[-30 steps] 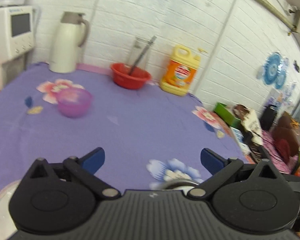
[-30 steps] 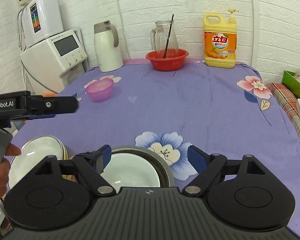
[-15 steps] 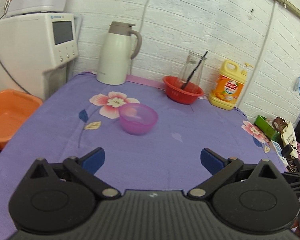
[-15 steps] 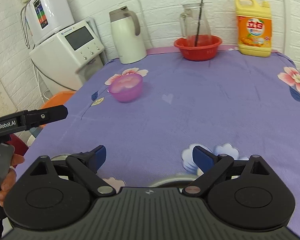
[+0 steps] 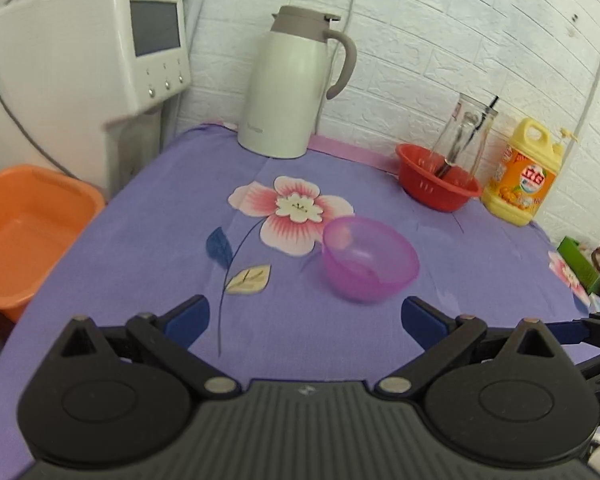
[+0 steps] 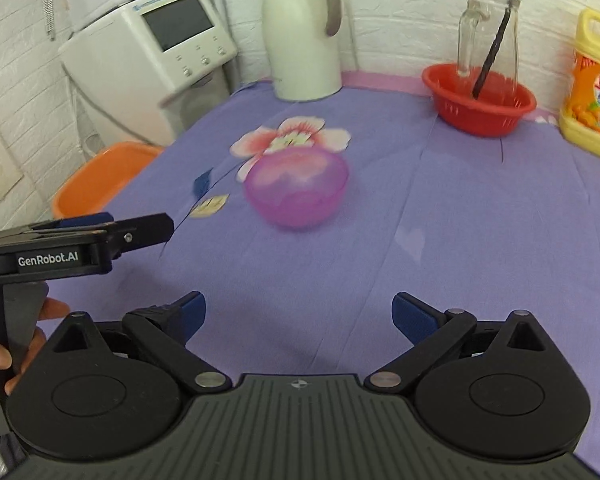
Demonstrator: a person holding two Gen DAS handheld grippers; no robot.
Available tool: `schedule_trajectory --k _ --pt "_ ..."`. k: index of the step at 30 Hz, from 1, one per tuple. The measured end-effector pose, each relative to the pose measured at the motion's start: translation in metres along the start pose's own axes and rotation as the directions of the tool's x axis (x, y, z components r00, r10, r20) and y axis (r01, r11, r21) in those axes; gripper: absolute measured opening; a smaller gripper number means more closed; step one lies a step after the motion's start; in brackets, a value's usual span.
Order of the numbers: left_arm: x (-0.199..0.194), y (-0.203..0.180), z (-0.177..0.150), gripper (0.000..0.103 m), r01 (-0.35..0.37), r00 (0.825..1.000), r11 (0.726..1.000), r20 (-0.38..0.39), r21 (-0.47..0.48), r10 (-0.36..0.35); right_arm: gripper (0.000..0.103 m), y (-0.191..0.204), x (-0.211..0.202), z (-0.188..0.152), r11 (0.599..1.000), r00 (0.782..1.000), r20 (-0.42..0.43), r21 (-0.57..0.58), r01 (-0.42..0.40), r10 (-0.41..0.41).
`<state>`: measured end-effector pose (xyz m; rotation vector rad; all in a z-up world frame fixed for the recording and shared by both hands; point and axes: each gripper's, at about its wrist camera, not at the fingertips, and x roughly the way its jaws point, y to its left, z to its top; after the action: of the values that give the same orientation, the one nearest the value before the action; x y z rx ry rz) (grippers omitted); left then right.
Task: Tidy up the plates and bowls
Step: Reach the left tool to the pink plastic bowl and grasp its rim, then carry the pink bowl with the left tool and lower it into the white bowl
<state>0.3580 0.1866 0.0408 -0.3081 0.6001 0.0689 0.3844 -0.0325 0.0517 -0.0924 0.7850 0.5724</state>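
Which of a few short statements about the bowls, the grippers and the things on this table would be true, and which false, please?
1. The purple bowl stands upright on the purple cloth. True.
2. The left gripper is shut on the purple bowl. False: its jaws are wide apart and hold nothing; the bowl lies ahead of them.
3. A glass jug stands in the red basket. True.
4. The white kettle lies on its side. False: it stands upright by the wall.
5. The right gripper holds a plate. False: it is open and empty.
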Motion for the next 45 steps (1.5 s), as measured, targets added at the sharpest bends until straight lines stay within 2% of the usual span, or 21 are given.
schedule_trajectory --k 3,6,10,14,17,19,20,21,22,24,26,27,36,42,45 --pt "0.035 0.005 0.025 0.101 0.028 0.999 0.999 -0.033 -0.042 -0.03 0.103 -0.013 0.018 0.026 0.999 0.999 0.028 0.033 0.039 -0.04" --pt "0.069 0.004 0.039 0.101 0.016 0.998 0.999 -0.066 -0.048 -0.019 0.103 -0.024 0.047 0.046 0.996 0.998 0.016 0.067 0.056 -0.057" --pt "0.105 -0.001 0.042 0.101 0.003 0.993 0.999 -0.12 -0.037 -0.008 0.103 -0.024 0.087 0.054 0.994 0.994 -0.028 0.018 0.104 -0.103" --pt "0.13 -0.008 0.045 0.101 -0.001 0.989 1.0 -0.147 -0.018 -0.002 0.103 -0.021 0.111 0.054 0.995 0.993 -0.061 -0.013 0.097 -0.098" --pt "0.141 -0.014 0.044 0.091 0.009 0.988 1.0 -0.152 -0.003 -0.009 0.103 -0.016 0.121 0.056 0.995 0.994 -0.052 -0.033 0.091 -0.092" --pt "0.147 -0.017 0.041 0.074 0.029 0.984 1.0 -0.176 -0.001 -0.029 0.103 -0.012 0.128 0.056 0.996 0.995 -0.05 -0.048 0.082 -0.084" --pt "0.146 -0.02 0.04 0.072 0.026 0.987 0.999 -0.162 0.019 -0.023 0.103 -0.011 0.131 0.054 0.997 0.996 -0.057 -0.047 0.065 -0.068" --pt "0.146 -0.022 0.038 0.05 0.036 0.986 0.999 -0.165 0.032 -0.03 0.103 -0.008 0.131 0.053 0.997 0.997 -0.045 -0.054 0.063 -0.065" --pt "0.145 -0.023 0.037 0.047 0.033 0.986 0.998 -0.162 0.044 -0.026 0.103 -0.004 0.131 0.053 0.996 0.997 -0.038 -0.064 0.059 -0.061" --pt "0.142 -0.023 0.035 0.043 0.071 0.982 0.997 -0.176 0.021 -0.066 0.102 0.0 0.128 0.052 0.998 0.998 -0.042 -0.058 0.033 -0.035" --pt "0.137 -0.024 0.034 0.044 0.115 0.973 0.993 -0.198 -0.025 -0.117 0.096 0.004 0.126 0.052 0.999 0.998 -0.061 -0.038 -0.014 0.012" --pt "0.132 -0.027 0.034 0.043 0.109 0.974 0.994 -0.195 -0.021 -0.111 0.095 0.007 0.123 0.051 0.999 0.998 -0.069 -0.028 -0.014 0.012" --pt "0.07 -0.06 0.025 0.043 0.176 0.972 0.984 -0.155 -0.016 -0.177 0.1 0.014 0.06 0.036 0.999 0.999 -0.048 -0.033 0.01 -0.011" --pt "0.017 -0.105 -0.002 0.043 0.269 0.952 0.963 -0.152 -0.004 -0.267 0.103 0.006 -0.005 0.004 0.998 0.998 -0.023 -0.026 0.065 -0.066" --pt "-0.008 -0.131 -0.023 0.043 0.317 0.935 0.948 -0.169 0.001 -0.313 0.103 -0.001 -0.042 -0.022 0.995 0.995 -0.013 -0.013 0.1 -0.1"
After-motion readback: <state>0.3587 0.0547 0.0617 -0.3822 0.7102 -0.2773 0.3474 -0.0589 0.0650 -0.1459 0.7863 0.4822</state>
